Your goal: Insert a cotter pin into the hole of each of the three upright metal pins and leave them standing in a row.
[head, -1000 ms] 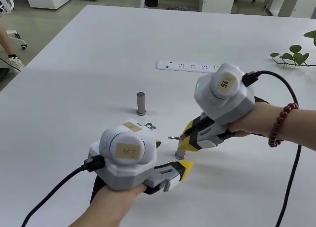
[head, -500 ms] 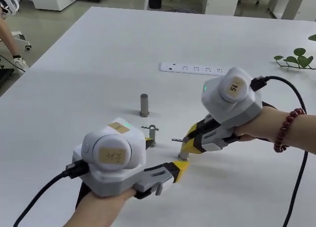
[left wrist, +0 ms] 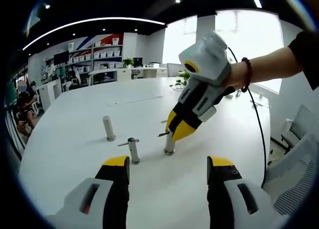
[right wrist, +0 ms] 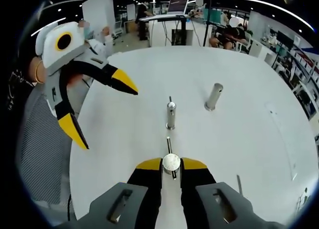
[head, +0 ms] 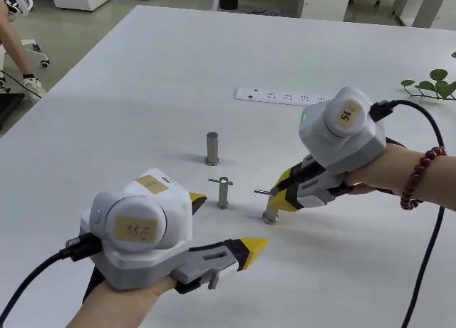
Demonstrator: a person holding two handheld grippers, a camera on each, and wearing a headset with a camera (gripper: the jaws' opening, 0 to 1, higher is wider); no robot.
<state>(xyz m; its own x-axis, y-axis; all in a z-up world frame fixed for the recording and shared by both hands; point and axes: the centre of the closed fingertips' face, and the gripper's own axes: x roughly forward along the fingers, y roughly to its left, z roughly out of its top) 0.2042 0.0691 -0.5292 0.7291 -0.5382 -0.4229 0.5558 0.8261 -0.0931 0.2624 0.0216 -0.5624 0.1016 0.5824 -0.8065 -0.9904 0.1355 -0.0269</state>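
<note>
The left gripper (head: 224, 222) hovered low at the near left of the bench (head: 142, 71), its jaws wide apart and holding nothing; in its own view the yellow tips framed the work ahead. Three metal pins stood upright, long axes vertical, in a slanted row. The far pin (head: 212, 148) stood bare and well apart from both grippers. The middle pin (head: 224, 194) carried the first cotter pin (head: 219, 180) through its top. That cotter pin lay level, crosswise to the pin, with its looped end to the left. The near pin (head: 271, 215) showed little more than its base in the head view, because the right gripper (head: 281, 192) covered its upper part. The left gripper view showed more of its shaft, and the right gripper view looked straight down on its round top between the yellow tips. The right gripper's jaws were drawn nearly together on a second cotter pin (head: 262, 192). It lay level and pointed left, out from the tips, at the near pin's top. Whether it had entered the hole was too small to make out. Behind lay one power strip (head: 285, 96), and one plant (head: 431, 85) was cut off at the right edge. A bead bracelet (head: 417, 178) circled the right wrist.
</note>
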